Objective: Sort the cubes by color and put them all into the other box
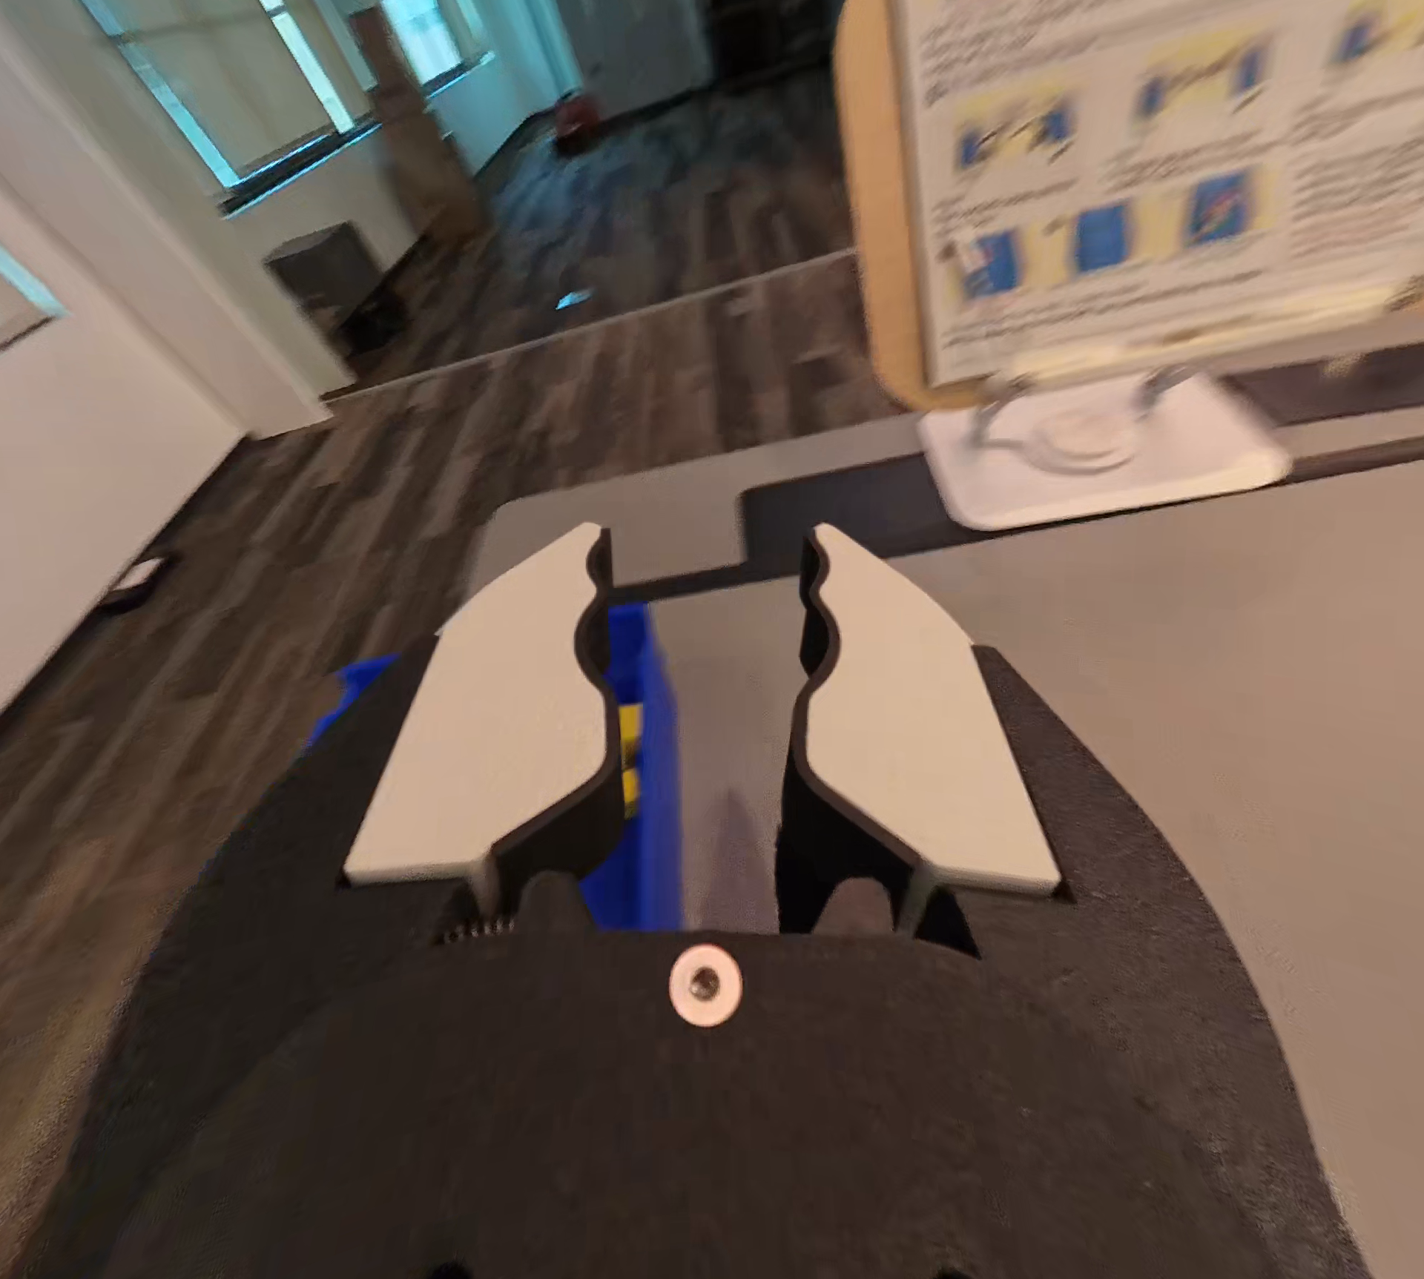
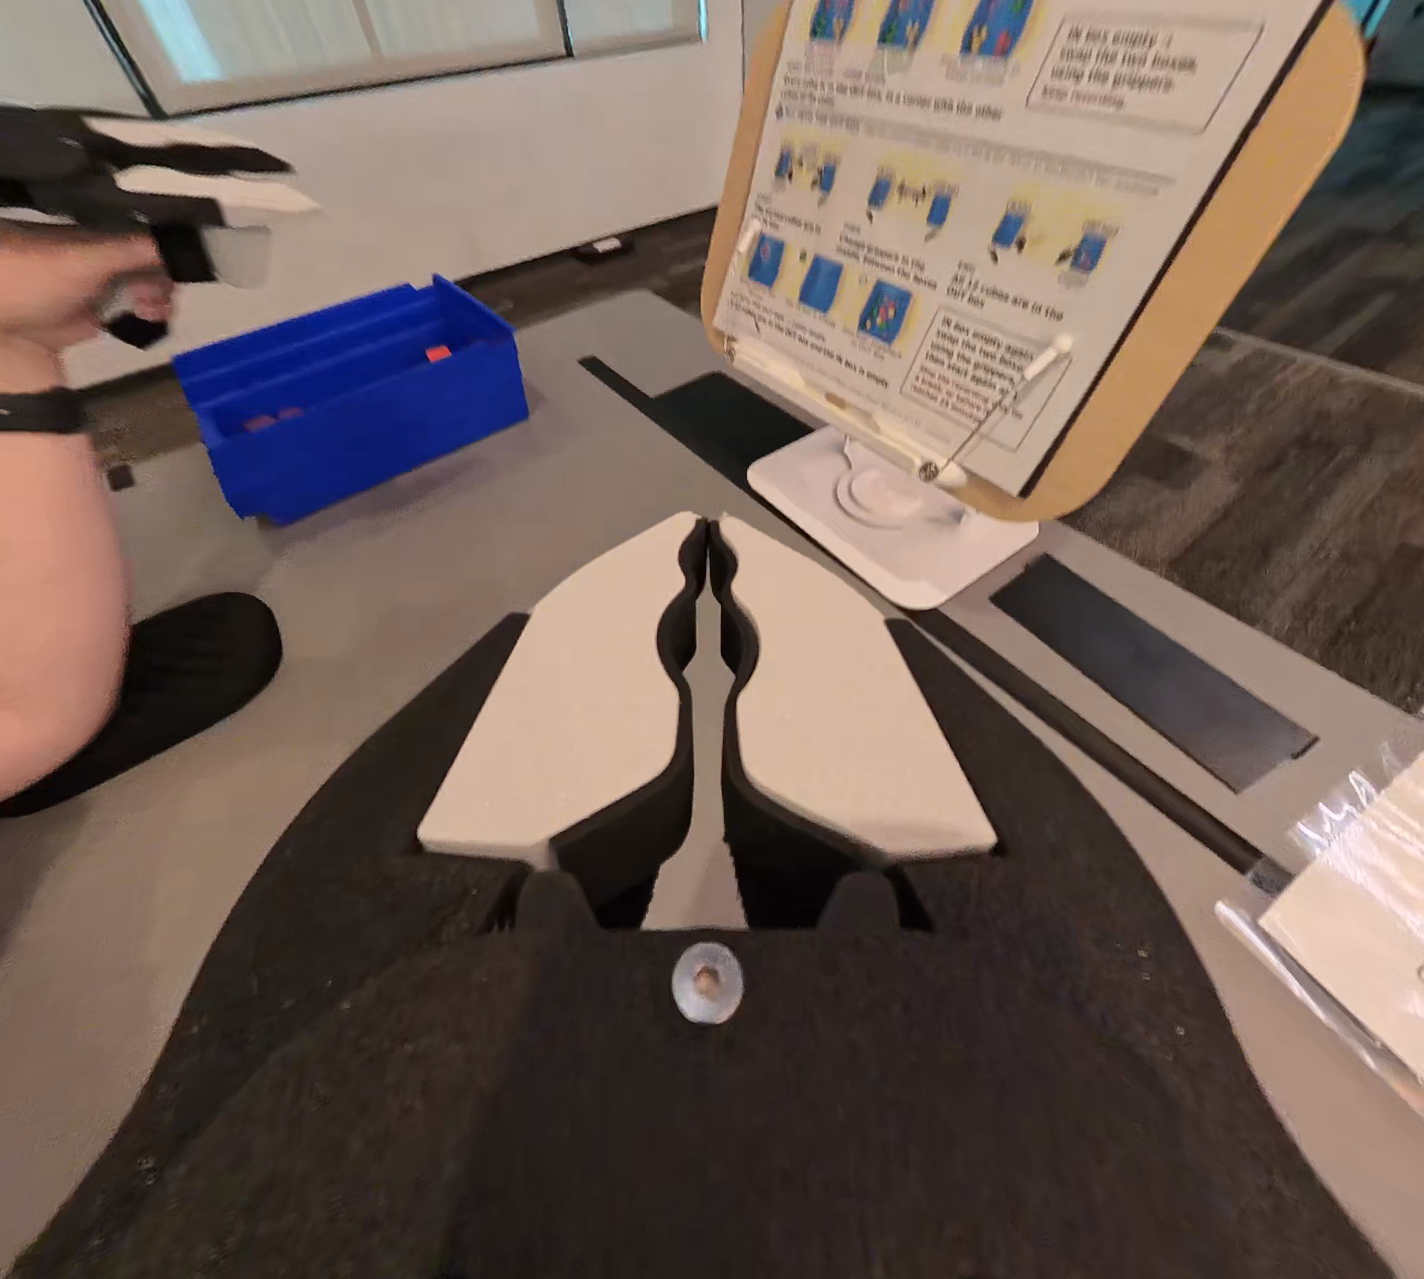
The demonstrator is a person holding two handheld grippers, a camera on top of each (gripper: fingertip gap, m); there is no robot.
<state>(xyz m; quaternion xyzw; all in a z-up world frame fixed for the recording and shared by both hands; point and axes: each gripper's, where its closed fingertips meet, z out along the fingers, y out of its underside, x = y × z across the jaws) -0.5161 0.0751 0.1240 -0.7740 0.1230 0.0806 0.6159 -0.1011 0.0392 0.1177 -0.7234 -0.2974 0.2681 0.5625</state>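
Right gripper (image 2: 707, 533) pressed together, empty; left gripper (image 1: 705, 549) spread above blue box (image 2: 354, 395); risk: blur-fast motion knocking box.

Blue box (image 1: 643, 741) mostly hidden behind jaws; instruction board (image 1: 1156, 110) blurred.

Two grippers are counted: the left gripper (image 1: 705, 549) and the right gripper (image 2: 707, 529), each with two fingers. One blue box (image 2: 362, 410) is seen on one grey worktop (image 2: 401, 572). Three red cubes are made out in that box: one (image 2: 438, 354) near the far end and two (image 2: 273, 422) side by side at the near end. Yellow cubes (image 1: 630, 749) are glimpsed in the box between the left fingers; their number cannot be told. One instruction board (image 2: 1002, 163) on one white stand (image 2: 894, 525) is counted.
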